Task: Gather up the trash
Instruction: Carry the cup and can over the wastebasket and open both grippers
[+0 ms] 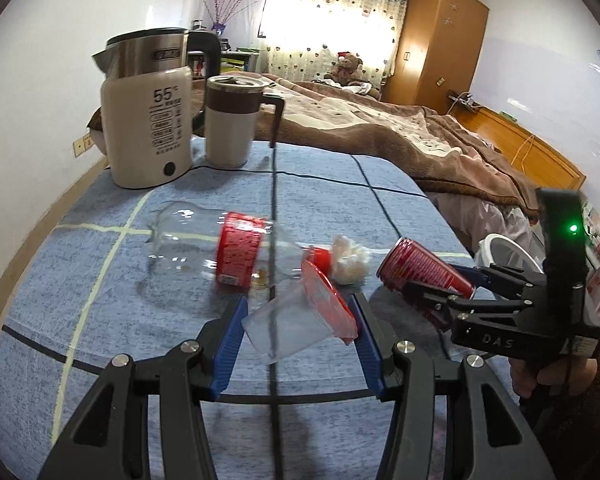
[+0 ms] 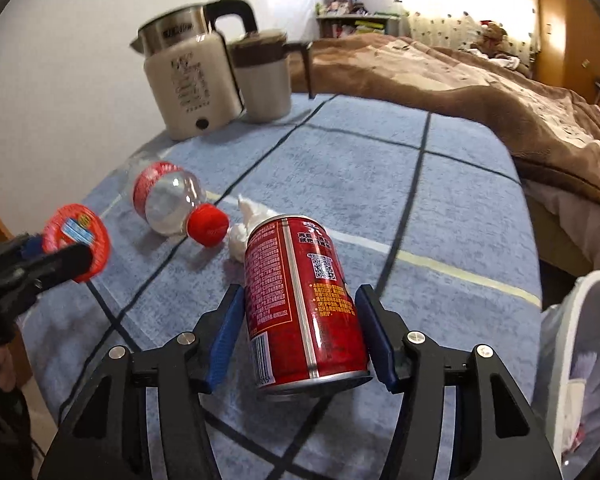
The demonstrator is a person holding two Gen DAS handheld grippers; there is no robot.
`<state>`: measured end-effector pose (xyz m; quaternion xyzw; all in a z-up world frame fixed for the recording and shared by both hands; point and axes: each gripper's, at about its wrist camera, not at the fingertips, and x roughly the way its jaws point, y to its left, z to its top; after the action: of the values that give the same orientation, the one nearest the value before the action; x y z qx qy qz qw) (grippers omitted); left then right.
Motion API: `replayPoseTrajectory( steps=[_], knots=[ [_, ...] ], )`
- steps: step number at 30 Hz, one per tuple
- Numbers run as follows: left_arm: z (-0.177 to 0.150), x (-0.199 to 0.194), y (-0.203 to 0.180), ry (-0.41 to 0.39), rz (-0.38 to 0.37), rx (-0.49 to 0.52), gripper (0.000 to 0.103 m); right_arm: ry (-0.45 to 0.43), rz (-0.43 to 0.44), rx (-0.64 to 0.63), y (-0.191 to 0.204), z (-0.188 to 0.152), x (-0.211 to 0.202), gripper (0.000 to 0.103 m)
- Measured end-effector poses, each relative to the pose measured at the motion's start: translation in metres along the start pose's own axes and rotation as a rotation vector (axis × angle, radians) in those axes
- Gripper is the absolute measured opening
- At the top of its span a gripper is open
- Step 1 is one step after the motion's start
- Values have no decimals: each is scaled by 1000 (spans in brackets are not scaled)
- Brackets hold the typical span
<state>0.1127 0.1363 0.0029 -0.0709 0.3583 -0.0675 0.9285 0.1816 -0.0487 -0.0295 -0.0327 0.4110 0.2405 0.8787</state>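
My left gripper [image 1: 298, 332] has its blue pads [image 1: 230, 350] closed in on a clear plastic cup [image 1: 296, 322] with a red foil lid, the cup tilted with the lid toward 1 o'clock; the right pad meets the lid rim, though I cannot tell whether the left pad quite touches the cup wall. In the right wrist view that same cup [image 2: 77, 242] shows at 9 o'clock, lid facing me, lifted off the cloth.

My right gripper [image 2: 300, 334] is clamped on a red drink can [image 2: 302, 304], pads pressed to both sides, the can leaning away from me with its base nearest the camera. From the left wrist view the can [image 1: 426, 270] sits at 3 o'clock, held above the table edge.

On the blue checked tablecloth [image 1: 100, 320] an empty clear bottle [image 1: 220, 248] with a red label and red cap lies on its side at 12 o'clock from the left gripper. A crumpled white tissue [image 1: 350, 260] lies just beside its cap.

At the far end, about 11 o'clock, stand a cream electric kettle [image 1: 148, 120] and a lidded mug [image 1: 232, 120], close together. A white bin [image 2: 576, 344] lined with a bag stands off the table at 4 o'clock in the right wrist view.
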Motion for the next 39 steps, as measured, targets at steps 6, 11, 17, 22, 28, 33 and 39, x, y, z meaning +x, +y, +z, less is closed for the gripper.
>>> replayPoseTrajectory(
  steps=[6,11,17,22,28,33,39],
  knots=[
    [4,0,-26,-8,-24,43,54,-54,-1,54,-17,-8,-33,58],
    [9,1,-50,-15,-56,77,54,-91,-22,109,-39,-14,-58,58],
    [13,5,-87,-23,-106,127,54,-132,-63,165,-68,-25,-87,58],
    [17,9,-119,-30,-156,172,54,-169,-102,206,-92,-34,-115,58],
    [19,16,-159,-21,-210,226,54,-197,-166,267,-127,-48,-142,58],
    [22,33,-199,2,-267,262,54,-176,-252,341,-166,-63,-154,58],
    [23,53,-250,35,-335,310,54,-124,-324,418,-209,-83,-156,58]
  ],
)
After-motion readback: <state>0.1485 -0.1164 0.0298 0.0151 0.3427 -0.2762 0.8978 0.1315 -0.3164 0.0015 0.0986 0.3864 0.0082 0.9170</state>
